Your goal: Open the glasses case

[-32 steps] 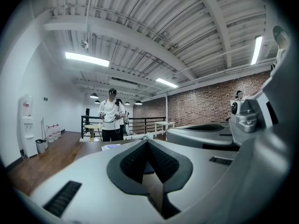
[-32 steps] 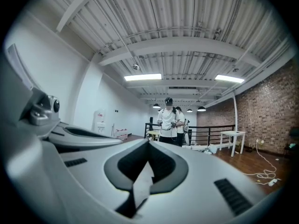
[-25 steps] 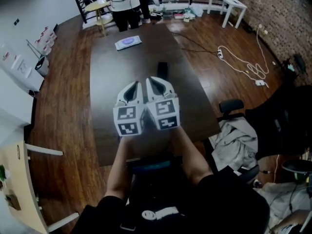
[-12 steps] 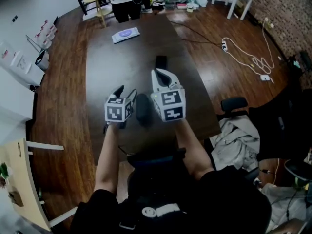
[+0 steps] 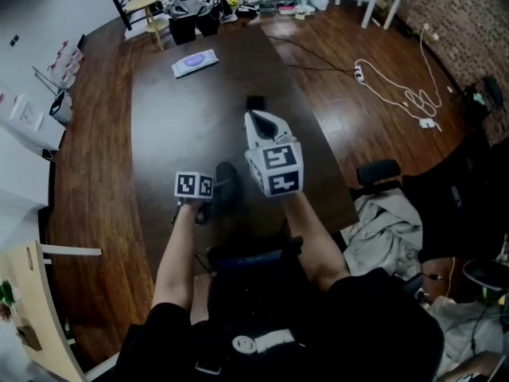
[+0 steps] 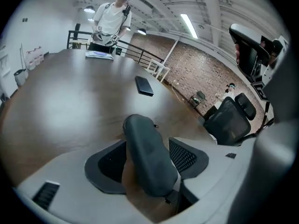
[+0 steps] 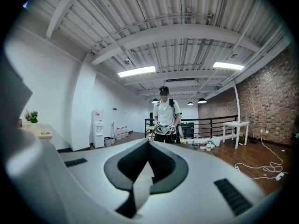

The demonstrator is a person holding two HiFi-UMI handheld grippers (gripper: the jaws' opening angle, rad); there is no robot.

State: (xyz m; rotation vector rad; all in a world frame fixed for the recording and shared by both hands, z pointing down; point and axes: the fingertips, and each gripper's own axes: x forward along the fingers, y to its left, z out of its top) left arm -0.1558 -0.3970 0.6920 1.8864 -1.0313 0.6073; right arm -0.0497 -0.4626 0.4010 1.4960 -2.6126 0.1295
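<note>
Dark grey glasses case (image 6: 145,164) lies on the brown worktop (image 5: 183,126) between the jaws of the left tongs (image 6: 148,146), which have just been spreading apart, while the right tongs (image 7: 148,143), pressed together, hover nearby.

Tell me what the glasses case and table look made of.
Glasses case: dark grey, matte, smooth rounded shell, likely hard plastic or leatherette; unclear which. Table: dark brown wood or veneer, semi-gloss, showing soft light reflections.
</note>
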